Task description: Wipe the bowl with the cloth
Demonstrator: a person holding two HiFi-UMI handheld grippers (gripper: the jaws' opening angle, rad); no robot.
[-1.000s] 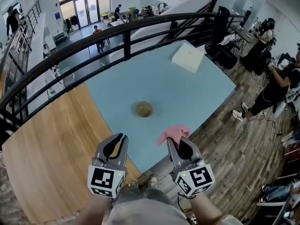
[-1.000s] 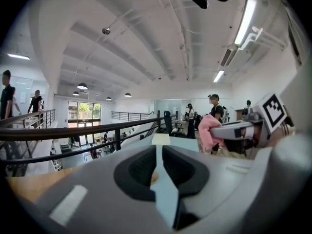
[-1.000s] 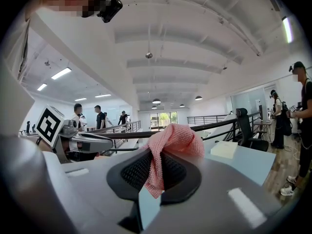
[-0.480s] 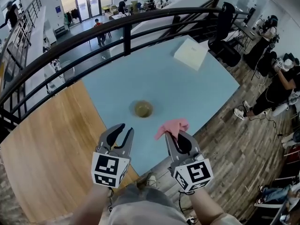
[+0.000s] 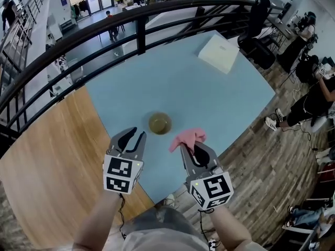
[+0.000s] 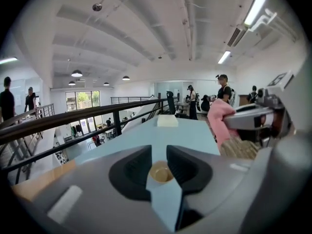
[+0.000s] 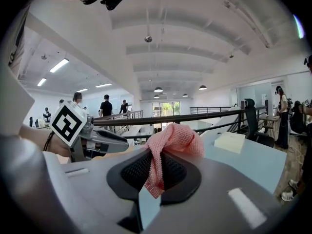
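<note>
One cloth (image 5: 187, 137) in right gripper (image 5: 192, 147).

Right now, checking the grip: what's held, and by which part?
Right gripper pinches the pink cloth by one bunched end; left gripper is open, empty.

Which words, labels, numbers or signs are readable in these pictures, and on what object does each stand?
No text can be read anywhere.
Left tool, right tool: only black-and-white square marker patterns, no letters.
White box: any print is too small to read.
</note>
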